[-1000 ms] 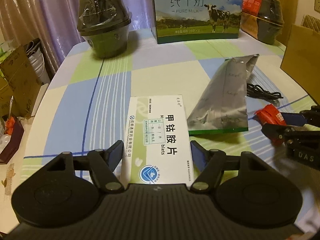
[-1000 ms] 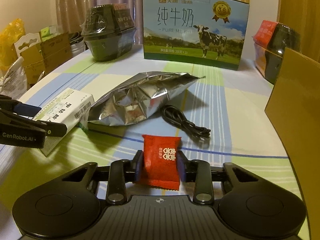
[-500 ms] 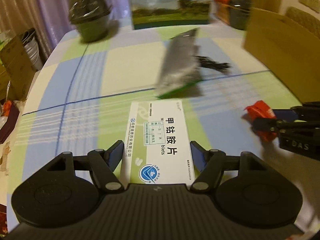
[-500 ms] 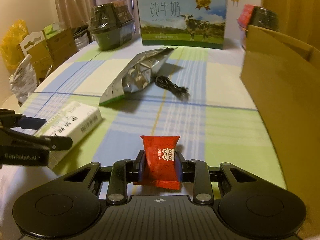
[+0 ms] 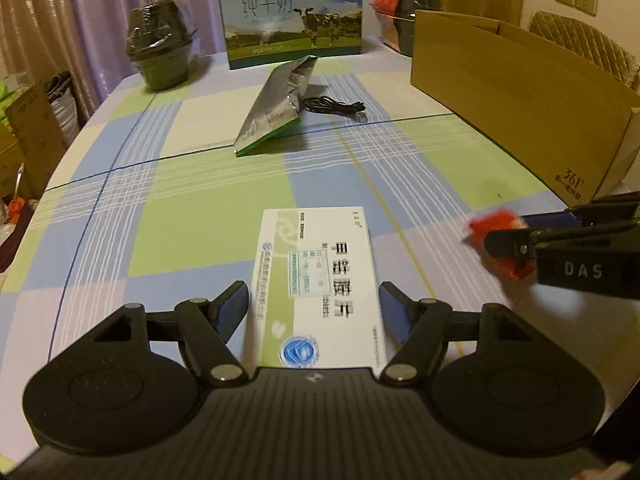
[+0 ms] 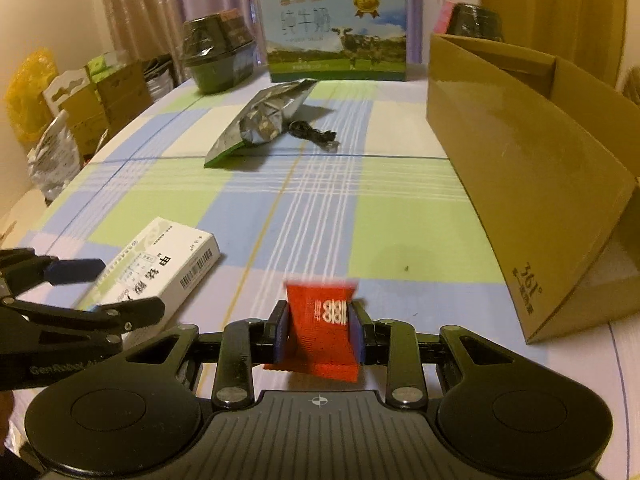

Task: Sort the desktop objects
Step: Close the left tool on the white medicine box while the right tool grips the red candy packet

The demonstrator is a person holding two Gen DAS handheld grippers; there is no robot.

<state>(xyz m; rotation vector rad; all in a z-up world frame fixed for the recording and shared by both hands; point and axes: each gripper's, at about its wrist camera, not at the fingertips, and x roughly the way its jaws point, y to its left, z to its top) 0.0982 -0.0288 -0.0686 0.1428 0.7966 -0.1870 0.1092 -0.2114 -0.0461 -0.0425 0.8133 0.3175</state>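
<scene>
Both tongs have been drawn back from the foil pouch (image 5: 276,110) and cable (image 5: 334,105). Right tongs (image 6: 319,332) are clamped on the red candy (image 6: 320,324); left tongs (image 5: 314,304) are spread around the medicine box (image 5: 320,280), contact unclear. At 2 o'clock, the cardboard box (image 6: 520,168) is seemingly unfilled; all four items remain unsorted on the counter (image 5: 200,200).

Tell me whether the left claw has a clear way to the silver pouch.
Probably not yet: the left claw holds the medicine box, though bare tablecloth lies ahead of the silver pouch.
</scene>
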